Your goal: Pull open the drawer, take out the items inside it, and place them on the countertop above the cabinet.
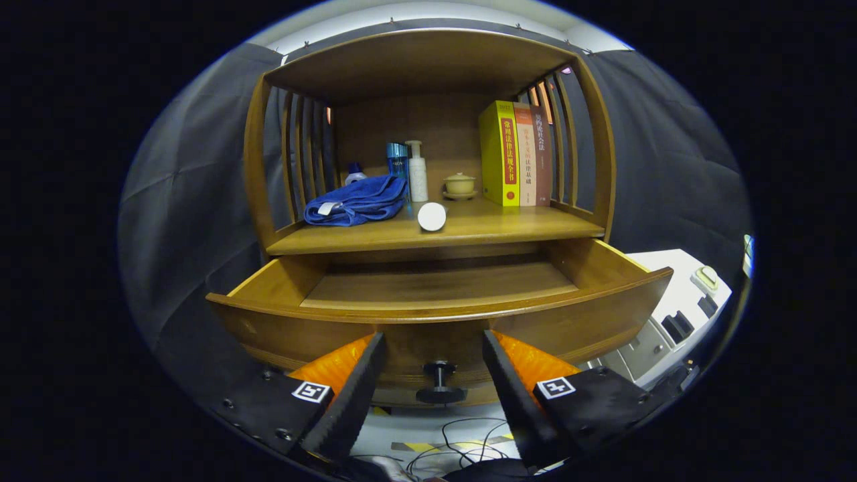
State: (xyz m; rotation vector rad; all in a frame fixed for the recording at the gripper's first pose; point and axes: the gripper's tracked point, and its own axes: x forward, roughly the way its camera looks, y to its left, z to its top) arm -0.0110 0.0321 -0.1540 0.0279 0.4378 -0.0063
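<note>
We see the tongs (pixel 434 365) spread wide apart, gripping nothing, and the drawer's dark knob (pixel 438 383) sits right between the two fingers without touching either. Just beyond the fingers, the drawer (pixel 442 314) stands pulled out from the wooden cabinet (pixel 428 73), its curved front facing us, and the part of its floor we can see is bare wood. Above the drawer, the surface (pixel 522 231) carries everything: a white round item (pixel 432 216) near its front edge, a crumpled blue towel (pixel 358 201) to the left, and behind that a small bottle (pixel 355 174), a blue bottle (pixel 397 159) and a white pump bottle (pixel 417 171). Further right, a small lidded cup on a saucer (pixel 460 185) stands beside upright books (pixel 515 154). Cables (pixel 462 445) trail on the floor beneath the tongs.
</note>
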